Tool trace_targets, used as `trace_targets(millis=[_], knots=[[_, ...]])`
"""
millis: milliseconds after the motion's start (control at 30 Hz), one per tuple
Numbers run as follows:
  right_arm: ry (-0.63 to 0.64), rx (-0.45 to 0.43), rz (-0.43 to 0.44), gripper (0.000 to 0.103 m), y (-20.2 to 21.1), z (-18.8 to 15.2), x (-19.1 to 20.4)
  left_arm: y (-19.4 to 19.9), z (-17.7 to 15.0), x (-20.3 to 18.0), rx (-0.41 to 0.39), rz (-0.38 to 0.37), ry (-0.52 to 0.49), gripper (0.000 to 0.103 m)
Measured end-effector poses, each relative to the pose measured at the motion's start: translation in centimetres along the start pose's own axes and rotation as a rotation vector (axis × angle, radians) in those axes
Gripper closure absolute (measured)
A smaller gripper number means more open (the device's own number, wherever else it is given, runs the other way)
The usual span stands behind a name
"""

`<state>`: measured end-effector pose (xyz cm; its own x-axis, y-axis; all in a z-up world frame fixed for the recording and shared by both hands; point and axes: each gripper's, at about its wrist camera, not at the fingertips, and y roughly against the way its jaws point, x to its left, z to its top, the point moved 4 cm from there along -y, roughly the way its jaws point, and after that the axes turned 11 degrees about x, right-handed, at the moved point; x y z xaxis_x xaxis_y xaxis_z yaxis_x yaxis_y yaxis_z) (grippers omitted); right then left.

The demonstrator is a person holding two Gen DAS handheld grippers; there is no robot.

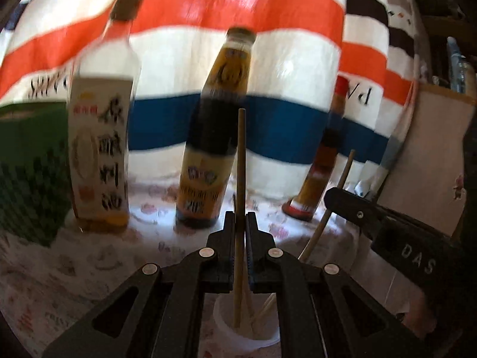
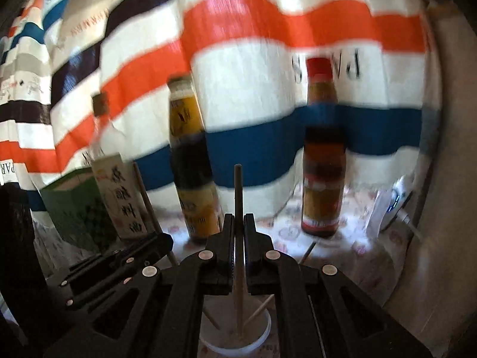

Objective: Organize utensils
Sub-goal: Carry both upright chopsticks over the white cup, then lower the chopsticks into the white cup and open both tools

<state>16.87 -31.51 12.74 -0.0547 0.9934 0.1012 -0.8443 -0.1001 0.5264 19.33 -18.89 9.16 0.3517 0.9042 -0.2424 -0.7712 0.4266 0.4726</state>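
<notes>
In the left wrist view my left gripper (image 1: 241, 216) is shut on an upright wooden chopstick (image 1: 241, 155). Its lower end reaches into a white cup (image 1: 226, 328) that holds several other chopsticks. To the right, my right gripper (image 1: 335, 198) carries a second chopstick (image 1: 347, 167). In the right wrist view that right gripper (image 2: 238, 217) is shut on its darker-tipped chopstick (image 2: 238, 188), which stands over the same white cup (image 2: 262, 337). The left gripper (image 2: 162, 238) shows at the left with its chopstick (image 2: 143, 191).
Three bottles stand behind on the patterned tablecloth (image 1: 89, 262): a pale oil bottle (image 1: 98, 155), a dark sauce bottle (image 1: 208, 149) and a red-capped bottle (image 1: 322, 164). A green box (image 1: 26, 173) sits far left. A striped cloth (image 1: 238, 6) hangs as a backdrop.
</notes>
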Motion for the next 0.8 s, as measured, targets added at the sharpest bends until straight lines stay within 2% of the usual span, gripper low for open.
trace_targets(millis=[100,167,367,467,533,567,600,633,700,733,800], knots=[[-0.033,0.107,0.028,0.096,-2.4,-0.3,-1.0,-0.9,-0.5,0.4,0.042,-0.008,0.004,0.097],[-0.051,0.139,0.055,0.096,-3.5,-0.6,-1.7,-1.1,-0.7,0.4,0.052,0.01,-0.004,0.097],[-0.114,0.201,0.122,0.096,-5.2,-1.1,-3.4,-0.6,-0.8,0.4,0.047,0.005,-0.002,0.096],[-0.108,0.2,0.135,0.096,-5.0,-1.1,-3.7,0.1,-0.6,0.7,0.044,0.007,0.005,0.085],[-0.111,0.183,0.142,0.095,-4.4,-0.8,-3.8,1.0,-0.4,1.0,0.03,0.014,0.011,0.069],[-0.116,0.175,0.145,0.093,-4.1,-0.7,-3.9,1.6,-0.3,1.2,0.019,0.024,0.013,0.065],[-0.131,0.164,0.139,0.087,-3.6,-0.6,-4.1,2.3,-0.1,1.4,0.006,0.035,0.012,0.058],[-0.142,0.156,0.13,0.077,-3.2,-0.5,-4.2,3.0,0.0,1.6,-0.007,0.044,0.009,0.054],[-0.158,0.118,0.115,0.065,-2.0,-0.3,-4.4,4.9,0.4,2.1,-0.04,0.076,0.0,0.048],[-0.156,0.11,0.116,0.06,-1.6,-0.1,-4.4,5.8,0.5,2.4,-0.053,0.095,-0.002,0.042],[-0.149,0.109,0.153,0.058,-0.4,-0.1,-4.1,7.6,0.7,2.8,-0.072,0.146,-0.008,0.035]])
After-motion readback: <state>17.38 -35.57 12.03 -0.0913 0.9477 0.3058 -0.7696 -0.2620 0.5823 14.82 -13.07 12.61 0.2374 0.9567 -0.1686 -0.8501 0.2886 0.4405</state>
